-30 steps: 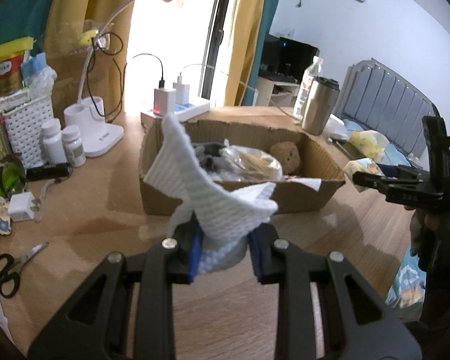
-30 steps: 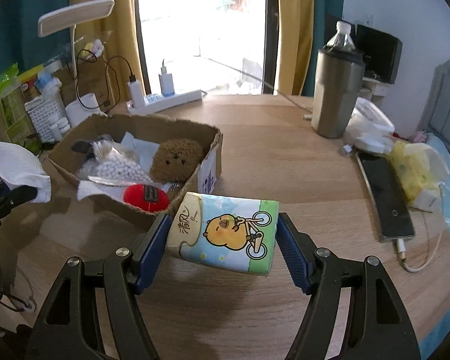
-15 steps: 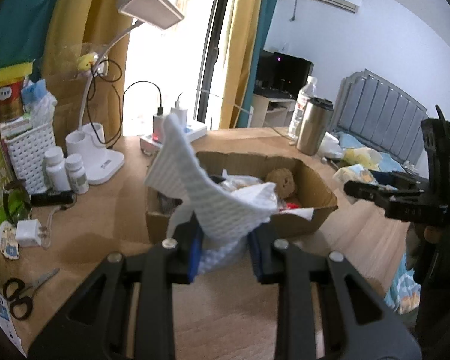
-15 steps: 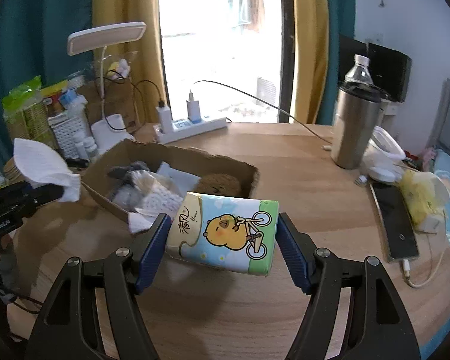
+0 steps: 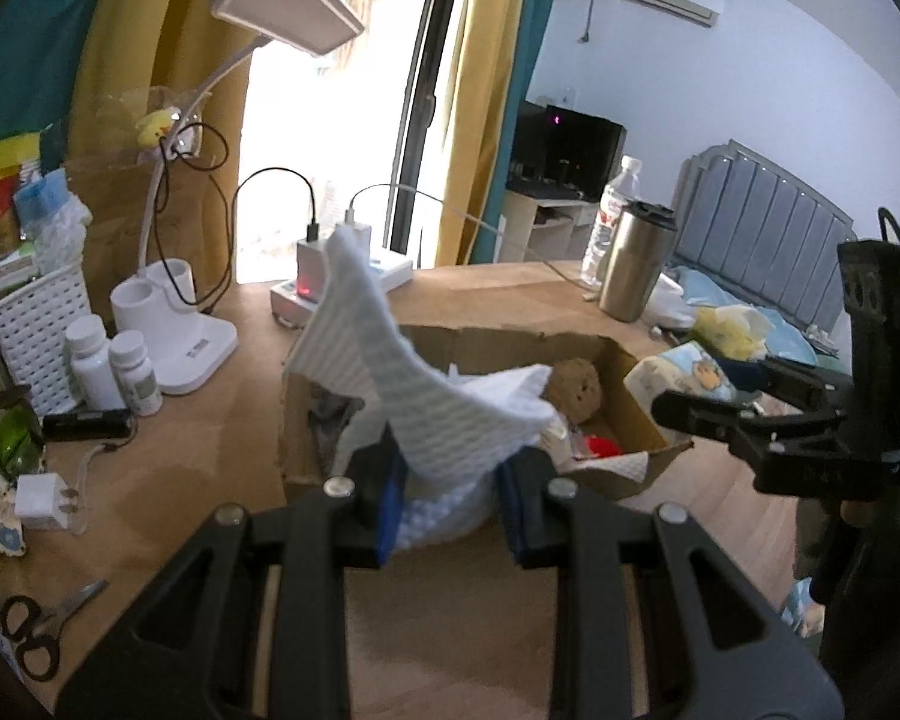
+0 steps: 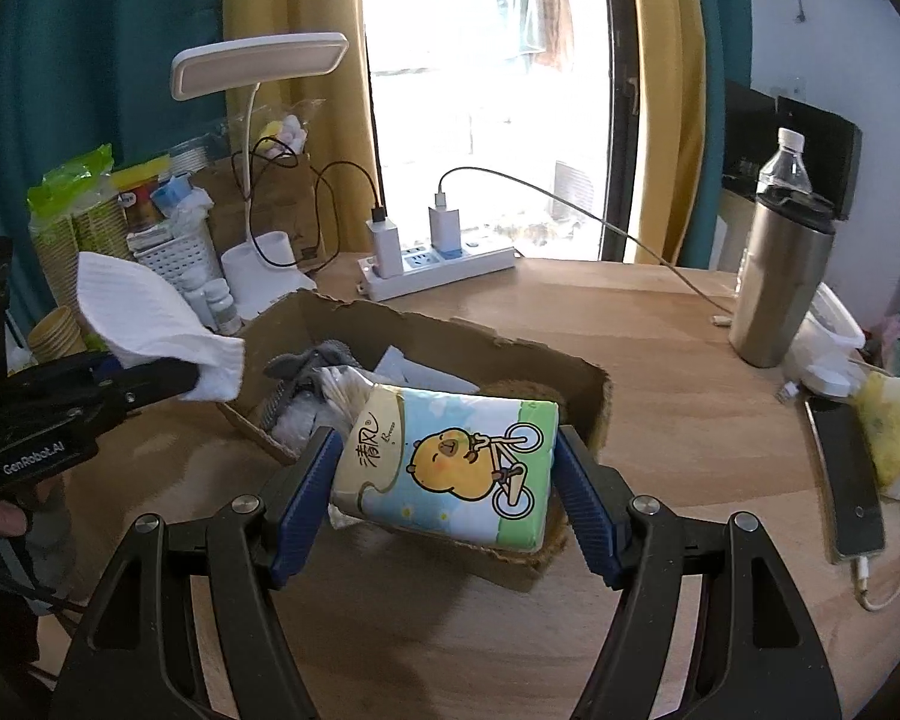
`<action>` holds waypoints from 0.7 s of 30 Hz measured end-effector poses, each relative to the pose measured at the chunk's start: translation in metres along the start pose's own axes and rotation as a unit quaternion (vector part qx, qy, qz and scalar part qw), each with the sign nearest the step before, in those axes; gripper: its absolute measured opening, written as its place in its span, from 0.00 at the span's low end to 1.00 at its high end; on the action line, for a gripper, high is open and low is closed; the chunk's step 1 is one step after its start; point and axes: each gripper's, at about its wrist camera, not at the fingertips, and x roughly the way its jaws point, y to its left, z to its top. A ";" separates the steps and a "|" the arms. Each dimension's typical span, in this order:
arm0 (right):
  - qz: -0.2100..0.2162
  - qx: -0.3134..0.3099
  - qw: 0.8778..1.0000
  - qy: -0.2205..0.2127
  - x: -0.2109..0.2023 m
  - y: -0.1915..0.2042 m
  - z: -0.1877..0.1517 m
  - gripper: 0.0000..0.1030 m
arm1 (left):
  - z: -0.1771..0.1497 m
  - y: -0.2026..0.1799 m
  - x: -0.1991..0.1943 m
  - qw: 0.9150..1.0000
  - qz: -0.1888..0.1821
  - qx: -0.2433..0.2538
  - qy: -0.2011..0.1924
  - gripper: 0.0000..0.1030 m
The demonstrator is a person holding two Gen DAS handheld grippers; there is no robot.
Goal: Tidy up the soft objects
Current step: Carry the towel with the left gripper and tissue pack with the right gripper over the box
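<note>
The left gripper [image 5: 450,489] is squeezed tight on a white cloth [image 5: 402,372] — the cloth stands up from between its fingers and flops over, in front of the cardboard box [image 5: 648,414]. The right gripper [image 6: 447,480] grips a tissue pack [image 6: 450,465] with a yellow bear on a bike, pinched at both ends by the blue pads [image 6: 306,498]. Just past those fingers sits the box, with a brown plush toy [image 5: 576,390] inside.

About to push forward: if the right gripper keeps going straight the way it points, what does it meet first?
Probably the cardboard box: the right gripper, holding the tissue pack, points at its near rim.
</note>
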 end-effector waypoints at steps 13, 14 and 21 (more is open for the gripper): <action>0.019 0.014 1.000 -0.012 0.020 -0.006 0.007 0.72 | 0.008 -0.013 0.034 1.000 -0.001 0.005 0.010 0.27; 0.020 0.015 1.000 -0.012 0.022 -0.006 0.007 0.72 | 0.007 -0.013 0.037 1.000 -0.002 0.004 0.011 0.27; 0.024 0.020 0.999 -0.003 0.039 -0.012 0.004 0.72 | 0.007 -0.010 0.059 1.000 0.005 -0.003 0.025 0.27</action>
